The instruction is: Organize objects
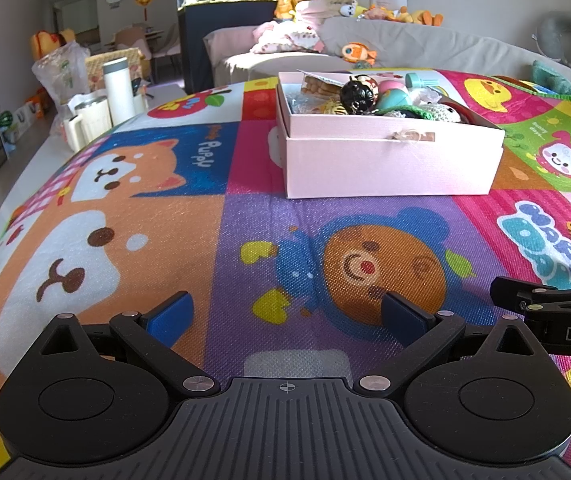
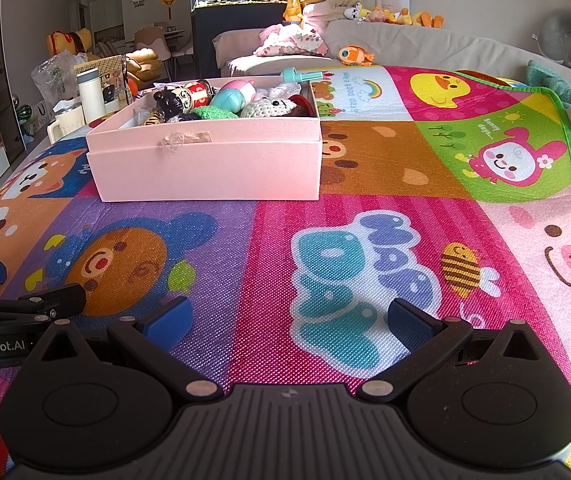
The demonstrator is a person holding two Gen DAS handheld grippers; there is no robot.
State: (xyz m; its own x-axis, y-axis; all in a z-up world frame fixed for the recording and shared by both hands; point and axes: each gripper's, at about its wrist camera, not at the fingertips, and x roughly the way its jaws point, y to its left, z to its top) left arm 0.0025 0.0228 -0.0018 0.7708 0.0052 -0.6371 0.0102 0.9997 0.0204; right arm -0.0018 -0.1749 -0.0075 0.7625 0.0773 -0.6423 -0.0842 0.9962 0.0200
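**Both grippers empty, box already full**

The left gripper (image 1: pixel 285 312) and right gripper (image 2: pixel 289 318) hover with jaws apart over the play mat (image 2: pixel 365 208). The pink box (image 2: pixel 205 168) sits mid-mat, toward its far edge. Judged best: approach from above, take one toy (image 2: pixel 263 106) at a time.

mat (image 1: pixel 245 216): woven-textured (slight sheen) | box (image 1: pixel 389 168): matt pink card

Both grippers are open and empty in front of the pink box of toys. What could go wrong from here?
1. The pink box is heaped; the teal toy at its far corner pokes above the rim and could tumble out if the box is nudged.
2. The left gripper and right gripper hover close side by side, so they may collide when reaching.
3. The play mat looks soft; the box may slide on it.
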